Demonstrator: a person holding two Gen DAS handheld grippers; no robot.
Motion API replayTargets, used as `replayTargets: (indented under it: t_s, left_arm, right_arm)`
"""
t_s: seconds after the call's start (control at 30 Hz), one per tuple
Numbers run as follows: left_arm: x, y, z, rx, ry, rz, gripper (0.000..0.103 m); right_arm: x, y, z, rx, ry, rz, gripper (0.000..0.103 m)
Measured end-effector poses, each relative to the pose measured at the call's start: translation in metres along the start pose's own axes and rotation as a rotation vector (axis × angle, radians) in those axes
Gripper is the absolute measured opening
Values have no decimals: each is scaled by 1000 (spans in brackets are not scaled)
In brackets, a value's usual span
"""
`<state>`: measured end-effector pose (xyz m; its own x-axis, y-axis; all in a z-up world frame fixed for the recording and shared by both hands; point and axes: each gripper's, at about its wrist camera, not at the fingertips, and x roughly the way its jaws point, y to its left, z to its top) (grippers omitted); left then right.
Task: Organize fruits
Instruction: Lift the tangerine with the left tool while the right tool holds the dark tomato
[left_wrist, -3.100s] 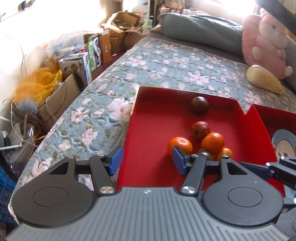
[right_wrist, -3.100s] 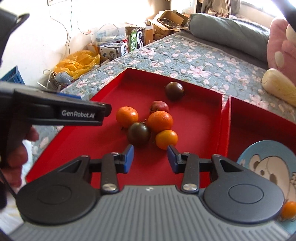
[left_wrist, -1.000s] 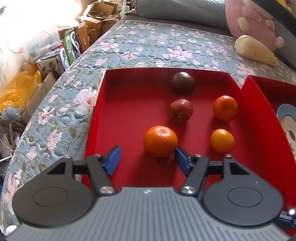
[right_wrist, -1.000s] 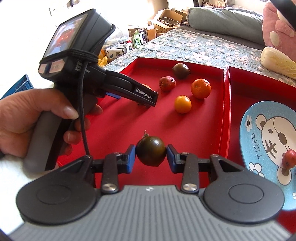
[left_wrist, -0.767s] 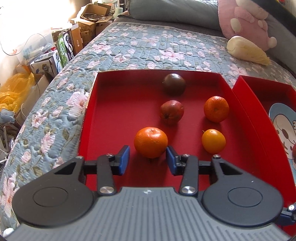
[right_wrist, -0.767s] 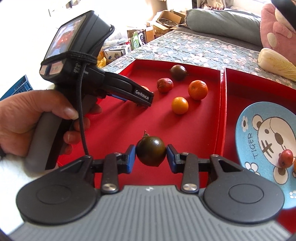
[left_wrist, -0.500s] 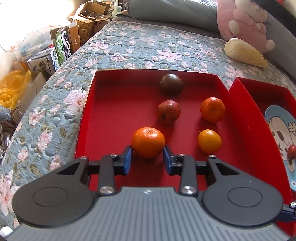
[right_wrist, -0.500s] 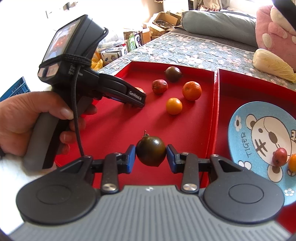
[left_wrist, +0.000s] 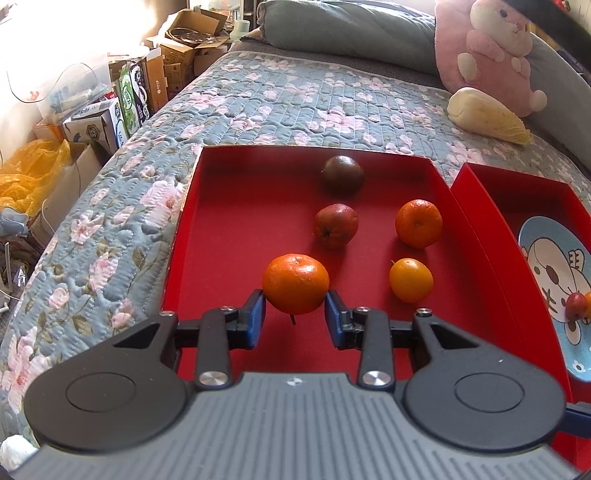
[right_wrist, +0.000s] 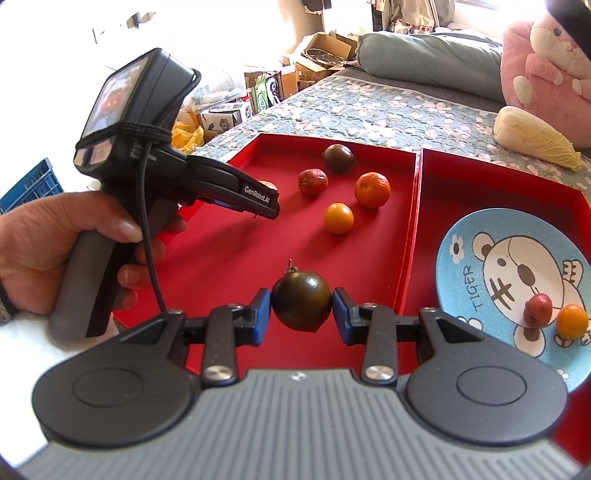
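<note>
My left gripper (left_wrist: 294, 317) is shut on a large orange mandarin (left_wrist: 295, 283) over the left red tray (left_wrist: 229, 221). In that tray lie a dark tomato (left_wrist: 342, 174), a red fruit (left_wrist: 336, 225), another mandarin (left_wrist: 418, 223) and a small orange (left_wrist: 410, 280). My right gripper (right_wrist: 301, 318) is shut on a dark green tomato (right_wrist: 301, 300), held above the tray's near part. A blue bear plate (right_wrist: 509, 280) in the right red tray (right_wrist: 480, 177) holds a small red fruit (right_wrist: 538, 305) and a small orange fruit (right_wrist: 571, 321).
Both trays sit on a floral quilted bed (left_wrist: 295, 96). A cabbage (left_wrist: 484, 114), a pink plush toy (left_wrist: 491, 48) and a grey pillow (left_wrist: 343, 26) lie at the far side. Cardboard boxes (left_wrist: 122, 99) and a yellow bag (left_wrist: 29, 170) crowd the floor at left.
My left gripper has closed on the large mandarin and raised it slightly. My right gripper, holding the dark green tomato, has shifted right, bringing more of the plate into view.
</note>
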<state>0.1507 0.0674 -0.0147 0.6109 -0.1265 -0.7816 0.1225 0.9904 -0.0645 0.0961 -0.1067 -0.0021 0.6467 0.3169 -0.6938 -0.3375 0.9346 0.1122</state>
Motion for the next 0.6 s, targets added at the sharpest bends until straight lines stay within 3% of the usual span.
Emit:
replayTargets:
  t_s: [0.6]
  left_arm:
    - [-38,3,-13,-53,-86,75,40]
  right_arm:
    - [-29,7,-8,-15,-23,9,40]
